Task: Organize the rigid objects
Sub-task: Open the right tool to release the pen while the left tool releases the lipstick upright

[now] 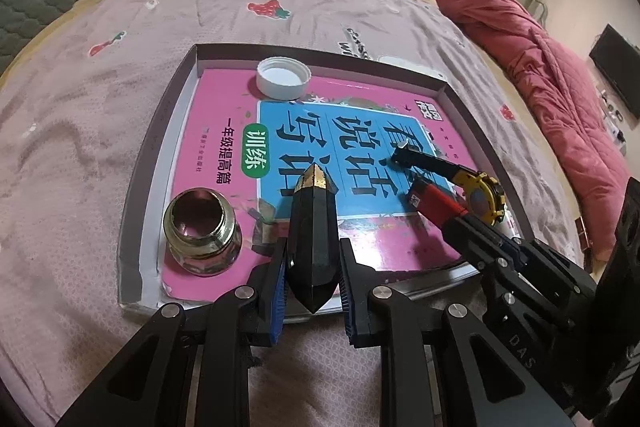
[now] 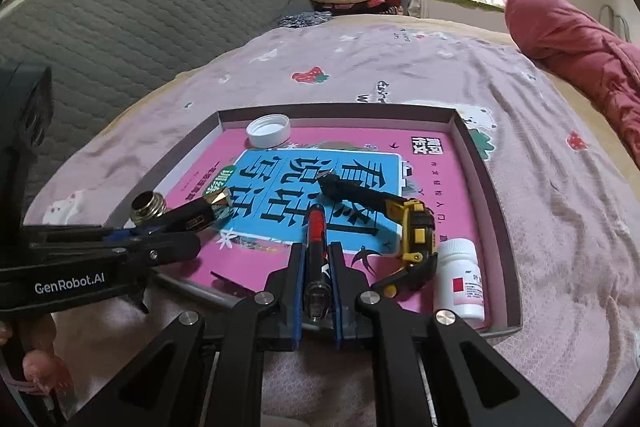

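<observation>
Left wrist view: my left tongs (image 1: pixel 313 279) clamped black crystal (image 1: pixel 314 227) | right tongs (image 2: pixel 316 279) clamped red lighter (image 2: pixel 317 247) | both over tray (image 2: pixel 472 143).

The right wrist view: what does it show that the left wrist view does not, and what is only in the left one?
Only the right wrist view shows the white pill bottle in the tray's near corner. Only the left shows inside the metal fitting. Both show the white cap, the yellow cutter, the left gripper shut on a black crystal, and the right gripper shut on a red lighter.
</observation>
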`<state>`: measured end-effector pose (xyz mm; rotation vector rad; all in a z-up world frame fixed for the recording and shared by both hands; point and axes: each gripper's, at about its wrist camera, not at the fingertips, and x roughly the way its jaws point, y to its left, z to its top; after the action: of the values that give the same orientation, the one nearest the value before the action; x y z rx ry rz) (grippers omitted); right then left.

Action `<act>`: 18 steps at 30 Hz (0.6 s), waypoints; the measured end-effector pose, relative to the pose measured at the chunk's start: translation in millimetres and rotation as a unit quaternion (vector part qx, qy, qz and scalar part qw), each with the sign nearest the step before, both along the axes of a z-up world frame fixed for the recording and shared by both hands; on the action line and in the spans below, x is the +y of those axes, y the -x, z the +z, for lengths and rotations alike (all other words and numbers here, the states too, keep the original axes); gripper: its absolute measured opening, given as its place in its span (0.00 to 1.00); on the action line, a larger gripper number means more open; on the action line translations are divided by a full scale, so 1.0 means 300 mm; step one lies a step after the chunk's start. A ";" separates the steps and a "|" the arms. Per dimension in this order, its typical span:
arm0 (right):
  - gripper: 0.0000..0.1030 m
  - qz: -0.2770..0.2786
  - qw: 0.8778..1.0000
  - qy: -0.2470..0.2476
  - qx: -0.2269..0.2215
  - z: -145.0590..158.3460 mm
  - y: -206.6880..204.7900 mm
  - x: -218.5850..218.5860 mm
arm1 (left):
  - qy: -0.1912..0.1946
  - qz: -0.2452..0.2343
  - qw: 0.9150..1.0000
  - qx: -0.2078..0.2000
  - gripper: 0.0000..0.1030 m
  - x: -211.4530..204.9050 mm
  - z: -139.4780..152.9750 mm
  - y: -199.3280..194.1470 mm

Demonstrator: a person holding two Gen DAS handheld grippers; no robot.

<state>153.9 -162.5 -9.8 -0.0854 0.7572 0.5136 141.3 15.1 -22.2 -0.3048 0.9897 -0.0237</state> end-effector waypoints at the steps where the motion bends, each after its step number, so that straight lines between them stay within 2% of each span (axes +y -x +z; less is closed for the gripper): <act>1: 0.11 -0.004 1.000 0.001 0.000 0.000 -0.004 -0.001 | -0.002 0.000 1.000 0.000 0.22 0.000 0.000 -0.001; 5: 0.12 -0.010 1.000 0.000 0.006 -0.001 -0.010 -0.006 | -0.001 0.002 1.000 0.000 0.22 0.005 -0.001 -0.002; 10: 0.20 -0.015 1.000 -0.015 0.004 0.009 -0.015 -0.030 | -0.003 0.002 1.000 0.000 0.22 0.006 -0.001 0.002; 18: 0.22 -0.028 0.999 -0.029 0.003 0.022 -0.018 -0.071 | -0.005 0.014 1.000 0.003 0.22 0.026 -0.002 0.007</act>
<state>159.4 -183.8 -3.2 -0.0091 0.7475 0.4825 139.0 23.0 -22.9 -0.3098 0.9909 0.0087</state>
